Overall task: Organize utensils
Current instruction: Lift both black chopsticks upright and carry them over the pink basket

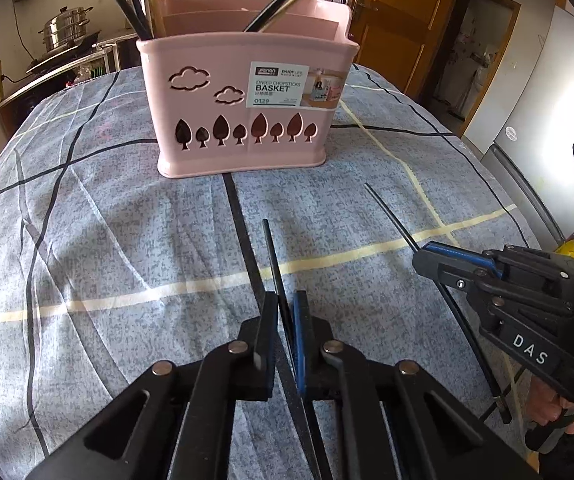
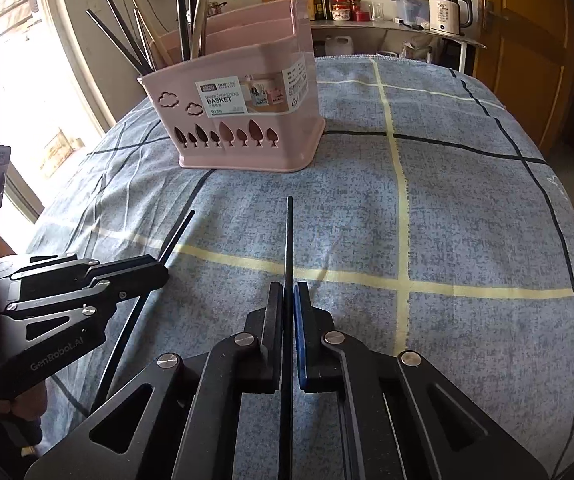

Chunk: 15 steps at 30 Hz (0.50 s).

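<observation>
A pink divided chopstick basket [image 1: 247, 120] stands upright on the blue checked tablecloth [image 1: 127, 240], with several dark and pale chopsticks [image 1: 135, 4] leaning in its compartments. It also shows in the right wrist view [image 2: 247, 128]. My left gripper [image 1: 285, 300] is shut on a black chopstick [image 1: 271, 252] that points toward the basket. My right gripper [image 2: 287, 292] is shut on another black chopstick [image 2: 289, 236], also pointing forward. Each gripper shows in the other's view: the right gripper [image 1: 421, 254] with its chopstick [image 1: 391, 216], the left gripper [image 2: 163, 270] with its chopstick [image 2: 177, 232].
A steel pot [image 1: 65, 28] sits on a stove at the back left. A counter with a white kettle [image 2: 447, 12] and bottles lies behind the table. A wooden door [image 2: 527, 48] is at the right, a bright window [image 2: 15, 80] at the left.
</observation>
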Each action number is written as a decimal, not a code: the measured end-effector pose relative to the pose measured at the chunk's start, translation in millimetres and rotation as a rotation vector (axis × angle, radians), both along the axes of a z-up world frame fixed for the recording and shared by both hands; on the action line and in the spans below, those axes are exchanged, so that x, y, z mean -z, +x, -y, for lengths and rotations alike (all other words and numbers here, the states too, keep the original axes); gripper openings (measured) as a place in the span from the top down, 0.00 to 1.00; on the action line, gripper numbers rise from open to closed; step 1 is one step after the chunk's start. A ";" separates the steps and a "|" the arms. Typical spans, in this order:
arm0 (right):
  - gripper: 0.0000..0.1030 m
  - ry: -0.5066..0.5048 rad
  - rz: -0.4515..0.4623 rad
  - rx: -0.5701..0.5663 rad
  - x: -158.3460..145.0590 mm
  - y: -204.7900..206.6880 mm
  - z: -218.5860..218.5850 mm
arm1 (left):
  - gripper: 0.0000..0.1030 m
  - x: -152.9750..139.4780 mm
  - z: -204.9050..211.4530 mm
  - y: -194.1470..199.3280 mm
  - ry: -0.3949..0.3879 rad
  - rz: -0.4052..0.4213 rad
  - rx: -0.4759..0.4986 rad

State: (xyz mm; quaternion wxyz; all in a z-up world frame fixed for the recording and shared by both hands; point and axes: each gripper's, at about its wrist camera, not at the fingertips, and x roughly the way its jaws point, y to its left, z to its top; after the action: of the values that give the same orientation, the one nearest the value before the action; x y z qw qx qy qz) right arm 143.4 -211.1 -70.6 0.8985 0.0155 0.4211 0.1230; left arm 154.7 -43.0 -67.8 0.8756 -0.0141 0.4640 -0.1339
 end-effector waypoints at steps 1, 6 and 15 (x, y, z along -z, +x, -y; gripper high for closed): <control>0.95 0.010 0.011 -0.004 -4.3 -2.1 -0.1 | 0.93 -4.8 -1.4 -1.4 -0.008 0.010 0.001; 0.95 0.059 0.088 -0.018 -34.6 -13.0 0.9 | 0.94 -43.5 -9.9 -12.2 -0.053 0.101 0.017; 0.95 0.115 0.268 -0.033 -98.9 -31.9 3.2 | 0.94 -123.8 -25.9 -31.2 -0.079 0.314 0.050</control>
State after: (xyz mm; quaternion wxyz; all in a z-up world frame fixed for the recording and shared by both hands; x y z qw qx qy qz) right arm 111.5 -214.3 28.3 0.9422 0.0435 0.2898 0.1627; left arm 123.6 -17.2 56.0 0.9324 -0.0159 0.3162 -0.1745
